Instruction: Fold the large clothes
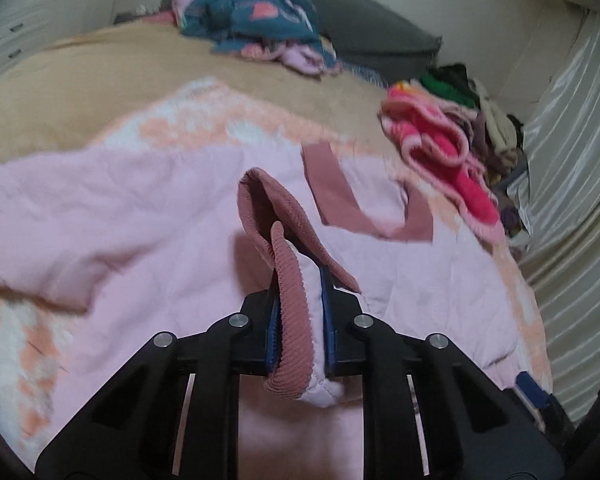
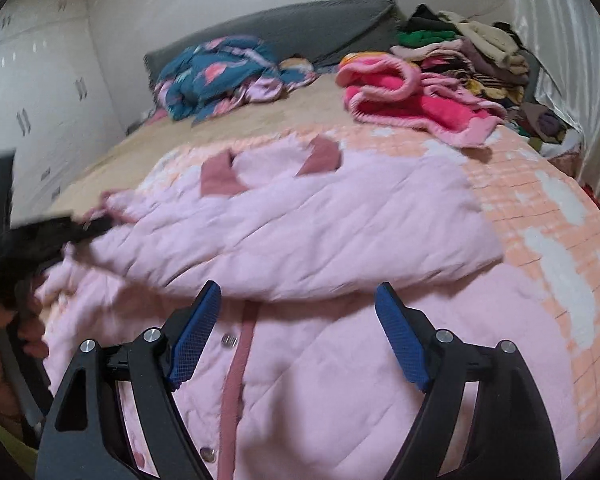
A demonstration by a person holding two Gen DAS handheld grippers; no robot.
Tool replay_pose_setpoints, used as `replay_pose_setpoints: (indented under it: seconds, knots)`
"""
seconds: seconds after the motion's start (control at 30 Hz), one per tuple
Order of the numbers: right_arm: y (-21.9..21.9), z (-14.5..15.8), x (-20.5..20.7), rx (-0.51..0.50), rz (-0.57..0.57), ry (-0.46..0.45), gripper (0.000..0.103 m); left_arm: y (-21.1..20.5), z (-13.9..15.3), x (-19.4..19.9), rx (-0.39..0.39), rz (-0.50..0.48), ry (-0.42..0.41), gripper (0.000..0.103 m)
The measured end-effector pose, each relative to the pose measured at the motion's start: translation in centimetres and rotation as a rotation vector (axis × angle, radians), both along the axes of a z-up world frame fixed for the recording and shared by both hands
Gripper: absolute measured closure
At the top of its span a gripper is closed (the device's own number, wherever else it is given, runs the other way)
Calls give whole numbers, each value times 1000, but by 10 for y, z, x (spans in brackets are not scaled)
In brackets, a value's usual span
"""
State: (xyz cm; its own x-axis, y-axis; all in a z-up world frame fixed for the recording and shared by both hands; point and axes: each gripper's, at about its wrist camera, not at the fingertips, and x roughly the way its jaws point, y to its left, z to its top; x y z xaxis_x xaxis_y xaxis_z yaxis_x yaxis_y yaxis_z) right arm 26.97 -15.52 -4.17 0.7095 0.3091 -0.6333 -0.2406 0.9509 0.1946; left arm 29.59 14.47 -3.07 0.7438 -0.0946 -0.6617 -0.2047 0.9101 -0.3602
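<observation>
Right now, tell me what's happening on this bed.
A person is folding a pink quilted jacket spread on the bed. The left gripper is clamped on the jacket's ribbed cuff, lifting the sleeve. The right gripper hovers open over the button front, holding nothing. Other clothes are piled near the headboard.
</observation>
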Motion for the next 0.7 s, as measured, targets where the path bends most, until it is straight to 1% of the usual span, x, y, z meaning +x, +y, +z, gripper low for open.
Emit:
replay_pose_setpoints:
  seconds: [0.03,0.13,0.23,0.3,0.33,0.4,0.47,0.53,0.57,0.63,0.7]
  knots:
    - [-6,4,8,6,-11,-1,25,4,1,0,4,3,-1,93]
    - [-18,8,30,-18,-58,11,25,7,-11,5,-2,8,49,93]
    - [-28,2,57,-42,-80,63,25,3,-25,9,32,14,109,92]
    - [-33,-7,72,-43,-81,103,25,1,-31,9,41,14,132,91]
    - [-38,-14,81,-62,-100,135,25,1,-34,10,41,14,140,90]
    - [-45,-26,93,-67,-117,184,25,3,-37,12,34,17,149,89]
    - [-49,-39,100,-96,-139,224,25,5,-41,13,33,19,162,86]
    - [-53,-54,106,-122,-136,267,25,4,-44,13,35,20,174,84]
    - [-53,-61,108,-131,-124,280,25,4,-45,13,37,17,180,83]
    - [-56,-69,107,-124,-132,273,24,1,-47,14,40,13,184,80]
    - [-58,-73,105,-115,-143,266,24,-2,-45,13,65,13,178,76]
